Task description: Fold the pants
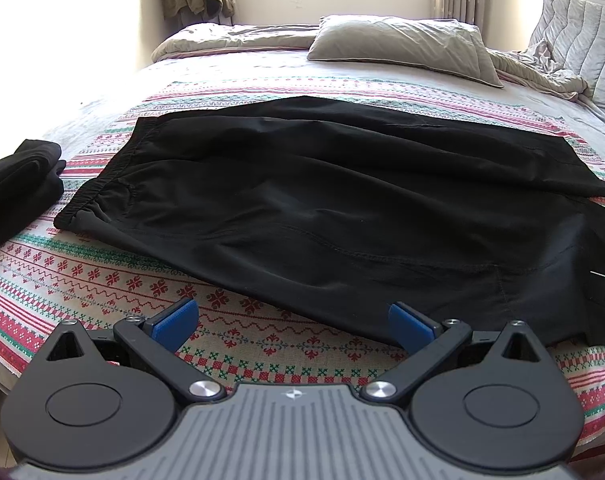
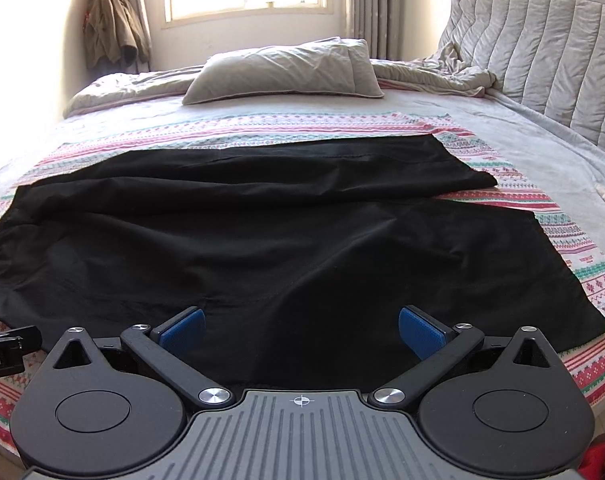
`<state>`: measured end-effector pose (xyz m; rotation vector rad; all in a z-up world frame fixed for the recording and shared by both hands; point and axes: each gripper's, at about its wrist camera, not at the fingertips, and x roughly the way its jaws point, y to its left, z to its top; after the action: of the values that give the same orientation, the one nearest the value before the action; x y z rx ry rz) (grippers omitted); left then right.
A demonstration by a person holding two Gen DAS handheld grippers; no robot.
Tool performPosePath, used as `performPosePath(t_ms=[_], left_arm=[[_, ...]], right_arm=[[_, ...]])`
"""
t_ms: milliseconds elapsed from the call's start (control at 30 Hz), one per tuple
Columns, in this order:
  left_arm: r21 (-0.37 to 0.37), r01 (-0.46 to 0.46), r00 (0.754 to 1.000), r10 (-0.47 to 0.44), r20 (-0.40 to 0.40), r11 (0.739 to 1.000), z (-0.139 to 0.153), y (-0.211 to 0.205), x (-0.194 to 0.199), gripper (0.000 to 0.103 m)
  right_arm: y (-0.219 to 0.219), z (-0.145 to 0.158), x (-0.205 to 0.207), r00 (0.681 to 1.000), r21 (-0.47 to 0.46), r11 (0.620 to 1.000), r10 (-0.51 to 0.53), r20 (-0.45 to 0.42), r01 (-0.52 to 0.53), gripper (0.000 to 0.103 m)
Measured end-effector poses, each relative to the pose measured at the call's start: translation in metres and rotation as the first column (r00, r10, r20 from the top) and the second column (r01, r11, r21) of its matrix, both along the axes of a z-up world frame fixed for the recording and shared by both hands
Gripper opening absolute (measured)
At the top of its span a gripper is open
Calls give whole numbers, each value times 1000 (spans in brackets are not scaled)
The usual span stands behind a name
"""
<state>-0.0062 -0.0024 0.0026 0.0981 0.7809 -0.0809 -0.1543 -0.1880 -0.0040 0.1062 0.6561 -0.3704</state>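
Observation:
Black pants (image 1: 322, 200) lie spread flat across the patterned bedspread (image 1: 82, 272), waistband to the left and both legs running right. The right wrist view shows the same pants (image 2: 282, 232) with the two leg ends at the right, the far leg lying partly over the near one. My left gripper (image 1: 292, 326) is open, hovering over the bedspread just short of the pants' near edge, nothing between its blue pads (image 1: 174, 322). My right gripper (image 2: 300, 330) is open too, poised above the near leg's fabric without gripping it.
A folded black garment (image 1: 18, 188) sits at the left edge of the bed. A grey pillow (image 1: 402, 44) and rumpled blanket (image 1: 542, 68) lie at the far side, with a padded headboard (image 2: 542, 60) on the right. A jacket (image 2: 110, 28) hangs by the window.

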Motion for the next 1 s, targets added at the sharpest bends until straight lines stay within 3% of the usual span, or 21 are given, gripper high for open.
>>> performPosePath(t_ms=[1000], left_arm=[[10, 12, 1000, -12, -27, 1000, -6, -1, 0, 103]], right_arm=[[0, -4, 3, 999, 4, 1000, -8, -42, 8, 103]])
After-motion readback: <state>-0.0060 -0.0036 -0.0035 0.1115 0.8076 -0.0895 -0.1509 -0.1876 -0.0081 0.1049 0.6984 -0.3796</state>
